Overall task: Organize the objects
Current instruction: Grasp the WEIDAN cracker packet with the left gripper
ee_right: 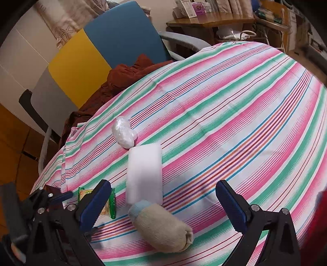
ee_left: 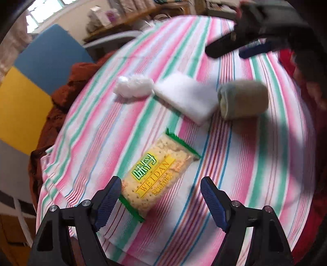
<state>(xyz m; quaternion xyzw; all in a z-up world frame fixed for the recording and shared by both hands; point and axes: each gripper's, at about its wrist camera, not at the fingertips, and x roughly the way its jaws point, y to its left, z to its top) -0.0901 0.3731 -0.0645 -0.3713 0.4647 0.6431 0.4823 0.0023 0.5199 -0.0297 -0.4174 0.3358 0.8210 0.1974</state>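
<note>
Striped cloth is covering the bench [ee_right: 235, 114]; left tongs [ee_left: 161, 190] are hanging open, empty, just over the cracker packet [ee_left: 157, 176], seemingly lining up a pick, while right tongs [ee_right: 163, 200], open too, are hovering above the rolled sock [ee_right: 163, 227].

Striped tablecloth [ee_right: 224, 114] bearing cracker packet [ee_left: 157, 174], white sponge [ee_right: 144, 174], rolled sock [ee_right: 161, 229], wrapped bundle [ee_right: 123, 132].

The cracker packet [ee_right: 98, 201] sits mostly hidden behind the right gripper's left finger [ee_right: 96, 204] (only green edges show); shelf items [ee_left: 106, 14] are blurred.
</note>
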